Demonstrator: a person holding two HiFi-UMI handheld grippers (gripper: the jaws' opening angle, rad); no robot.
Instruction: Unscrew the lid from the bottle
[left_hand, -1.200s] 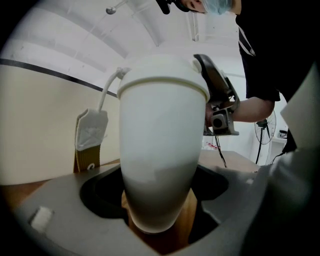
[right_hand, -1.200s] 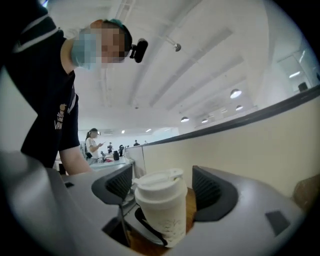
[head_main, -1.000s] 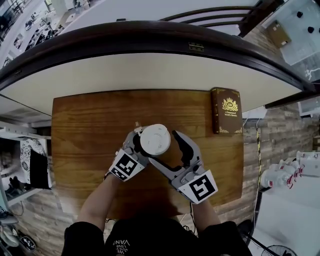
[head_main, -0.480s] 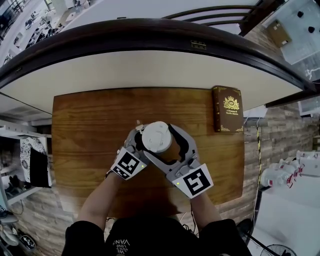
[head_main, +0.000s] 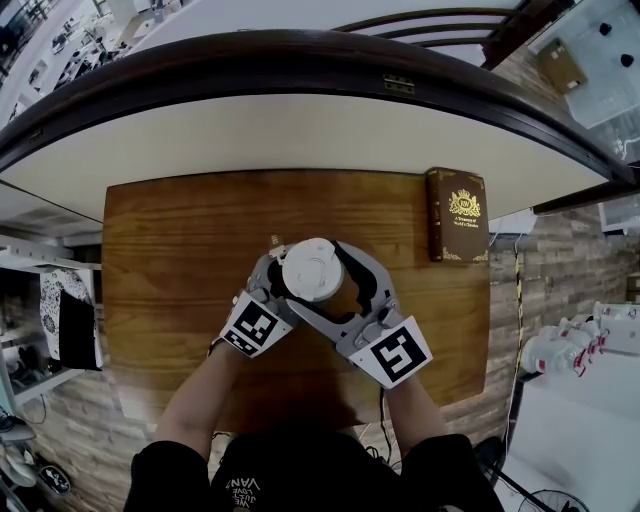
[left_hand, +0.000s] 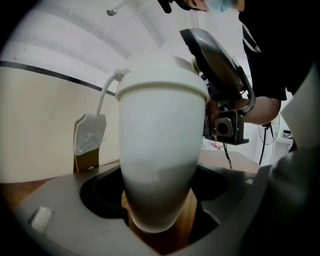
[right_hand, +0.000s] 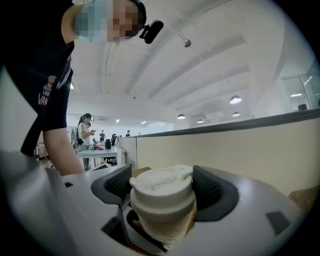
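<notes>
A white bottle (head_main: 312, 270) with a white lid stands on the wooden table (head_main: 170, 240), near its middle. My left gripper (head_main: 288, 292) comes in from the lower left and is shut on the bottle's lower body (left_hand: 159, 165). My right gripper (head_main: 320, 280) reaches in from the lower right, with a jaw on each side of the lid (right_hand: 161, 184), shut on it. In the left gripper view the lid (left_hand: 162, 75) rises above the left gripper (left_hand: 160, 222), and the right gripper (left_hand: 220, 85) sits against the lid's right side. The bottle's base is hidden by the jaws.
A brown book with gold print (head_main: 458, 215) lies at the table's right edge. Beyond the table runs a curved white counter (head_main: 300, 140) with a dark rim. The person's forearms cover the table's near edge. Shelves stand at the left (head_main: 50, 320).
My right gripper, open beside the bottle a second ago, has slid left over the lid and shut on it. The left gripper and bottle have stayed put.
</notes>
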